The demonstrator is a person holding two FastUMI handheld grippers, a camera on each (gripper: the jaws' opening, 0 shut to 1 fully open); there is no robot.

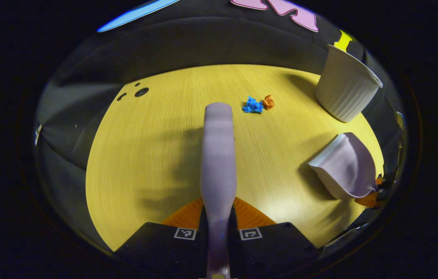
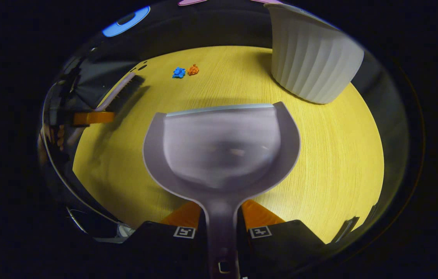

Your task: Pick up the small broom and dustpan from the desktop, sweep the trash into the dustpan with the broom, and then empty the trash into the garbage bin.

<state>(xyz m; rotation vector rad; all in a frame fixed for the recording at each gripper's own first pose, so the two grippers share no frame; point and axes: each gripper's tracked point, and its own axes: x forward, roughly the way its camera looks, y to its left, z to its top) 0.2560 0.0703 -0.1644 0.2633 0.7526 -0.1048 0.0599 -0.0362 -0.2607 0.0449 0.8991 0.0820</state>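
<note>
**Broom and dustpan both held above the desk, scraps not yet swept**

The ribbed white garbage bin (image 1: 346,90) at the far right of the yellow desktop (image 1: 145,155) serves here as the landmark.

Farthest left of the bin, the left gripper (image 1: 218,217) has its two fingers pressed against the handle of the small broom (image 1: 218,155). In the left gripper view the pale handle runs straight away from the camera, out over the desk; in the right gripper view the broom's dark bristles point toward the desk's far edge.

Nearer the bin, but still well apart from it, two crumpled scraps lie side by side on the wood: a blue scrap (image 1: 252,105) and, just on its bin side, an orange scrap (image 1: 268,102). Both lie beyond the broom's tip.

Closest to the bin, in front of it, the right gripper (image 2: 222,224) is clamped on the neck of the pale dustpan (image 2: 221,149). The pan's open lip faces away from the camera, and the pan looks empty.

The step in hand appears to be bringing both tools to the scraps. To do it well, the dustpan's lip should probably sit flat on the wood just on the bin side of the orange scrap. The broom would then come down on the far side of the blue scrap and draw both toward the pan in short, light strokes, since crumpled paper is likely to skitter.
</note>
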